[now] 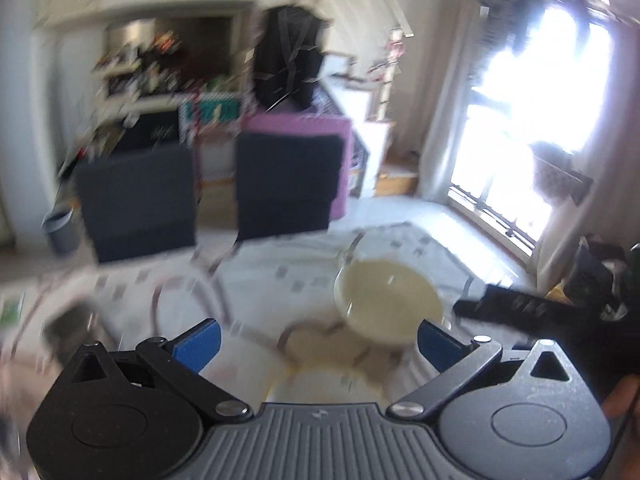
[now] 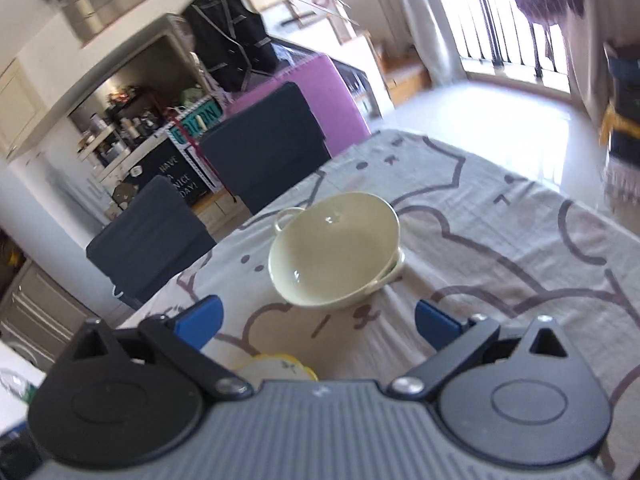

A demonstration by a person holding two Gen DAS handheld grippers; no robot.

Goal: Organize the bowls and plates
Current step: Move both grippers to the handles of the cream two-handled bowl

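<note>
A cream bowl [image 2: 334,254] with small side handles sits on the patterned tablecloth [image 2: 500,240], just ahead of my right gripper [image 2: 318,324], which is open and holds nothing. Its rim looks doubled, so it may rest in a second bowl. A yellow-rimmed plate [image 2: 276,368] peeks out below the right gripper's body. The left wrist view is blurred by motion: the same cream bowl [image 1: 390,300] lies ahead and to the right of my open left gripper [image 1: 318,344], and a pale plate edge [image 1: 320,384] shows under it. The other gripper's dark body [image 1: 520,308] reaches in from the right.
Two dark chairs [image 2: 264,148] stand at the table's far side, with a purple cabinet [image 2: 320,92] and cluttered shelves behind. A bright balcony door [image 2: 500,20] is at the right. A grey bin [image 1: 62,228] stands on the floor at left.
</note>
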